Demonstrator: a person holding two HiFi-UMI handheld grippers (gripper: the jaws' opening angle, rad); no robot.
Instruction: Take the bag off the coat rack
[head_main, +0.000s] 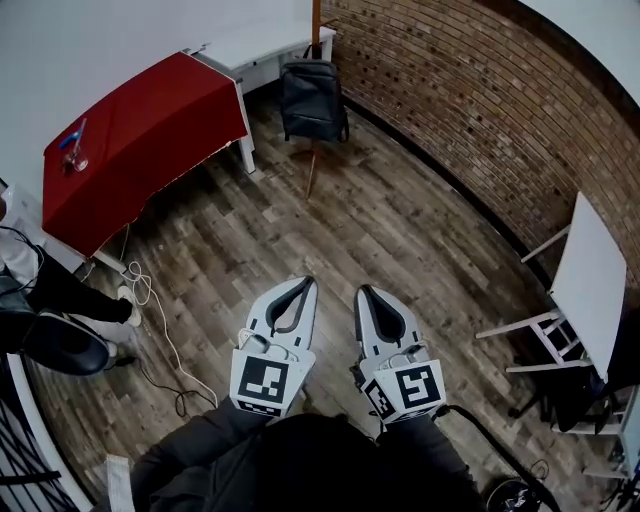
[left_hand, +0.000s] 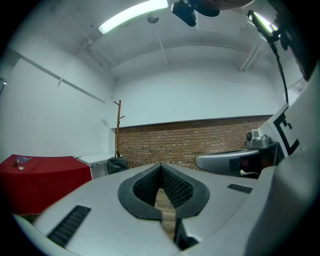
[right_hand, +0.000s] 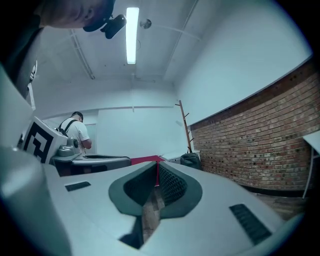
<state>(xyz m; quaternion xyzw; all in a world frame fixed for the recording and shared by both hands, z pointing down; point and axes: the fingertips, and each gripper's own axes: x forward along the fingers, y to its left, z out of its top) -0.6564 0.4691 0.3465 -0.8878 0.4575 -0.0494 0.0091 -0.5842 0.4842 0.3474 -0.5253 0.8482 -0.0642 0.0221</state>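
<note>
The dark grey fabric bag (head_main: 312, 100) is a soft backpack, roughly rectangular with rounded corners, and a strap shows along its right edge. It hangs upright against the pole of the slim brown wooden coat rack (head_main: 316, 22), and its bottom is clear of the floor. The rack's legs spread out beneath it. The rack stands in the far corner where the red-brown brick wall (head_main: 480, 110) meets the plain white wall. It is just beside the end of a white counter (head_main: 268, 45). A counter draped in red cloth (head_main: 140, 130) is further to the left.

My left gripper (head_main: 303, 285) and my right gripper (head_main: 365, 291) are side by side low in the head view, both pointing level towards that corner. The bag is well apart from both, across a stretch of grey-brown wooden plank floor (head_main: 350, 230). It sits roughly in line with the gap between the two grippers.

In the left gripper view the bag (left_hand: 117, 165) shows small, left of the jaw tips. In the right gripper view it (right_hand: 190, 160) sits right of the tips, at the foot of the rack.

The jaws of each gripper are pressed together, black ribbed pads meeting, with nothing between them.
</note>
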